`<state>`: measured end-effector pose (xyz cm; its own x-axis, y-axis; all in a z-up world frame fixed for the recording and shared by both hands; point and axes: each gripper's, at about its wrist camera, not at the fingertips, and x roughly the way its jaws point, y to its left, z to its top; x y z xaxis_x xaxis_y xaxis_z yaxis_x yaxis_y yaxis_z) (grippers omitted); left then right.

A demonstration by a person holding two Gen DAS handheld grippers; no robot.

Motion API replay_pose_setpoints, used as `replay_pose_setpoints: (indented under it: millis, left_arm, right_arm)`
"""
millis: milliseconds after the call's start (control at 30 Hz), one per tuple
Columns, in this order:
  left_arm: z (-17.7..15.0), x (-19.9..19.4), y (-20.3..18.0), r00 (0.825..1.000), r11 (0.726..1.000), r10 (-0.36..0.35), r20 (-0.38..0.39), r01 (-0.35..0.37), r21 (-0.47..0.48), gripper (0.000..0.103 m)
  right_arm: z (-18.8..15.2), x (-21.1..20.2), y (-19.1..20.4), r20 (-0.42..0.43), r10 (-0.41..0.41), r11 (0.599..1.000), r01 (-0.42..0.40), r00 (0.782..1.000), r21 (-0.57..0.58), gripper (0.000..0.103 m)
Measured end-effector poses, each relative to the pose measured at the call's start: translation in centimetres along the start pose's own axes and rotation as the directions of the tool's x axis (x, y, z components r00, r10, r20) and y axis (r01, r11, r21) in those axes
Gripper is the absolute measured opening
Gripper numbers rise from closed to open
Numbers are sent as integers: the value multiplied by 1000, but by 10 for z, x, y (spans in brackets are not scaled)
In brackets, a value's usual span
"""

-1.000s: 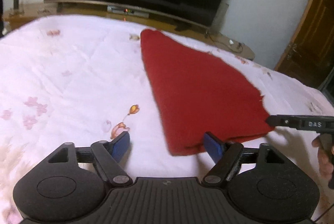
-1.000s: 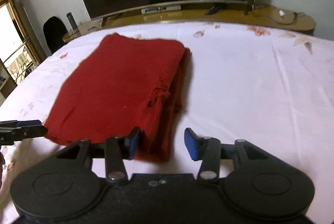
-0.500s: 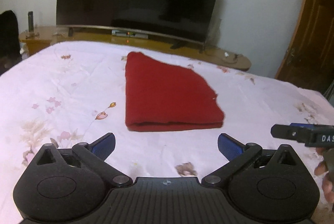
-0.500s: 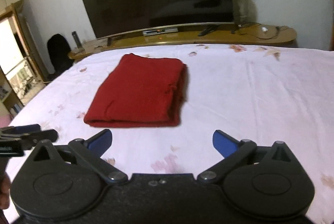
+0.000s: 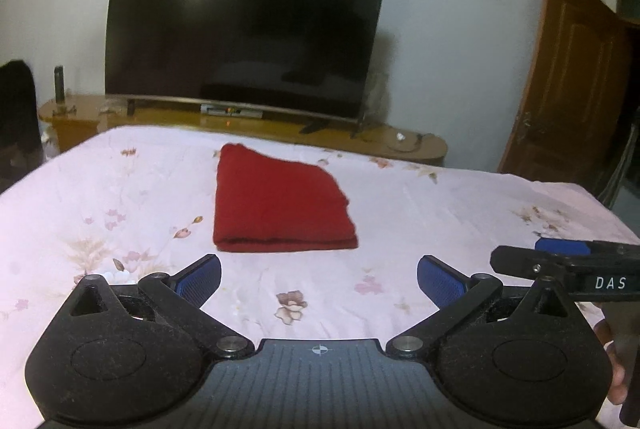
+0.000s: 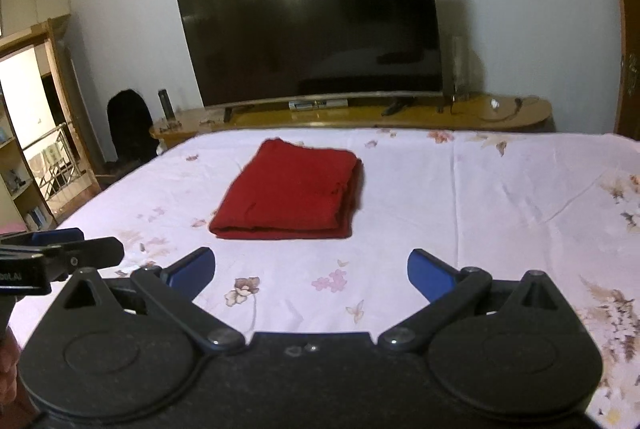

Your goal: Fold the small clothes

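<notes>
A: Where's the cloth relative to the grippers?

B: Folded dark-red knit garment (image 5: 280, 203) lies flat on the pale pink floral bedsheet (image 5: 440, 213), centre of the left wrist frame, above and between the blue pads. Left gripper (image 5: 319, 279) sits at the bottom of the frame, well apart from it, with bare sheet between. Same in the right wrist view: garment (image 6: 290, 191) centre-left, right gripper (image 6: 311, 271) below it, no contact.

A: Jaw state?

B: Both spread wide, nothing held. Blue rubber pads (image 5: 200, 279) angle outward on each side.

A: Fold condition?

B: Rectangular stack, several layers. Folded edge faces the cameras. In the right wrist view the right side shows stacked layer edges, slightly uneven.

A: Any containers?

B: None visible on the bed. The garment is the only item on the sheet.

A: Hand poses?

B: Both grippers are roughly level and point across the bed toward the large curved black TV screen (image 6: 312, 25) on the long wooden TV bench (image 6: 360, 113). They sit side by side: the right gripper's black finger, lettered "DAS", enters the left wrist view at the right edge (image 5: 568, 263); the left one enters the right wrist view at the left edge (image 6: 60, 253). Part of a hand shows at lower right in the left view (image 5: 612, 361), mostly cropped.

A: Anything else?

B: Brown wooden door (image 5: 568, 85), right side of the left view.
</notes>
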<state>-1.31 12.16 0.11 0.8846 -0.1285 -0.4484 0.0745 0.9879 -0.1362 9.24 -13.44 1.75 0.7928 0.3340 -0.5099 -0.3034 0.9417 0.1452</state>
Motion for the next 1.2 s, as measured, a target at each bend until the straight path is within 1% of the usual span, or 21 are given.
replay_pose_setpoints:
  millis: [167,367,767,1200]
  left_arm:
    - [-3,-24,-13,1000,1000,-7,24,7,23,103]
    - [-5,-38,-18,999,1000,-6,44,5,15,103]
    - [-5,-36,-21,999,1000,0,52,0,-1,103]
    - [-4,-34,-25,998,1000,4,56,-4,-3,103]
  right_arm:
    - [-2,-27,8,33,-23,999,24,999,-28,102]
    - [-6,-41,10,50,-34,999,36,998,-37,102]
    - [-7,-47,10,65,-48,998,51,997,-48,102]
    - [-3,-48,11,68,-45,997,48,997,-56,102]
